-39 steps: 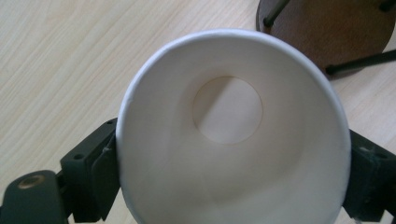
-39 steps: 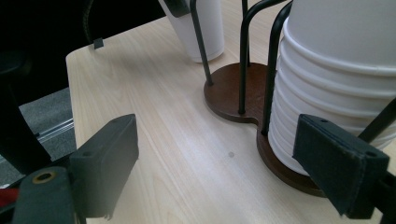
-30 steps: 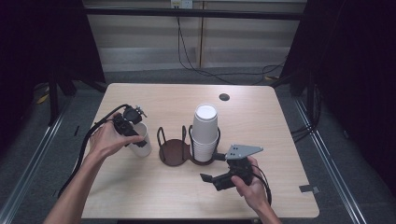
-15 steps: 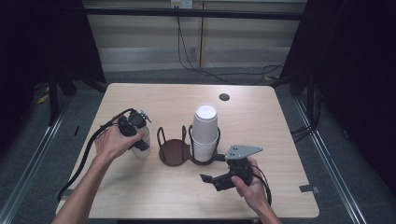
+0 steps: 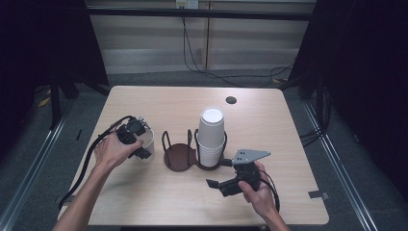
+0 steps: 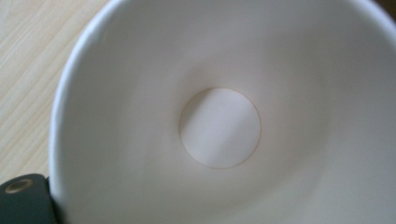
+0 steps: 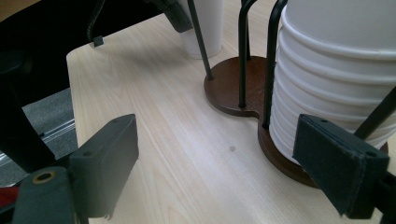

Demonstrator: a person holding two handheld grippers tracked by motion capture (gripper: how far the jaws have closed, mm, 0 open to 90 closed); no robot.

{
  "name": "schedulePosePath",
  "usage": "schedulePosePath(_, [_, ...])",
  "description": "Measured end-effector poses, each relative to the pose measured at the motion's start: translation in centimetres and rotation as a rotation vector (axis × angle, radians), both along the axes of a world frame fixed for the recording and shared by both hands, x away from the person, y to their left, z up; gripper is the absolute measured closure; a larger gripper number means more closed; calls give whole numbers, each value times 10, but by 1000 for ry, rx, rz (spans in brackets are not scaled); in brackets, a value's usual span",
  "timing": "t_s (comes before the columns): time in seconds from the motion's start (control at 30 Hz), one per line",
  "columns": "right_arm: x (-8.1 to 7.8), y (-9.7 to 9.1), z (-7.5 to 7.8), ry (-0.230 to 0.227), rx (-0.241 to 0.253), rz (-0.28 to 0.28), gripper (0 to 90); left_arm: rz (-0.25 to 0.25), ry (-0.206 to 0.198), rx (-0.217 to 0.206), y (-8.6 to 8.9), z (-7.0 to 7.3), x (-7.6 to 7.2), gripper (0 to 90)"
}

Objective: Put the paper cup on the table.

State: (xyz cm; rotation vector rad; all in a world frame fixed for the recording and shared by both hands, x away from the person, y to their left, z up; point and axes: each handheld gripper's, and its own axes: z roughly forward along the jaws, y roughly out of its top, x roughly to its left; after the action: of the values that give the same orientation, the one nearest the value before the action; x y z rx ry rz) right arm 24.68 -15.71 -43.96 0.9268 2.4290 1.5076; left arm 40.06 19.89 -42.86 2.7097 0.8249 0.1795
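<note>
change: over the last second the left gripper (image 5: 142,148) has moved in toward the holder, carrying the single paper cup (image 5: 147,142) with it; the cup now sits just left of the cup holder (image 5: 182,156), closer than it was.
cup position: upright, at or just above the counter (image 5: 159,106), beside the holder's empty left ring; can't tell if its base touches the wood.
left gripper: pinching the cup at its rim, one jaw outside the wall at the lower left corner of the left gripper view (image 6: 23,203), camera looking straight down into the cup (image 6: 219,128).
right gripper: unchanged, parked on the counter by the holder's right side (image 5: 226,185); jaws spread wide, nothing between them, the cup stack (image 7: 336,70) just ahead of its right jaw.
stack: white cups nested in the holder's right ring (image 5: 211,137), not moved.
meaning: judged as transport nearly done; the loose cup looks bound for the empty ring (image 7: 233,84).
next: lift over the wire uprights, then lower in.
risk: a rim grip on thin paper may deform or tilt the cup against the wires.
</note>
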Motion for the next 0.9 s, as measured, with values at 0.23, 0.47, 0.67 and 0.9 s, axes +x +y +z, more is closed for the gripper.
schedulePosePath(0.23, [1,-1,0,2,-2,-5,139,8,7,-29,8,-2,-8,126])
schedulePosePath(0.47, [1,-2,1,-2,1,-12,139,21,1,-68,19,-1,-14,157])
schedulePosePath(0.67, [1,-3,1,-4,0,-18,139,34,-15,-93,29,-1,-19,157])
schedulePosePath(0.9, [1,-4,1,-7,-2,-23,139,48,-27,-184,41,-1,-24,159])
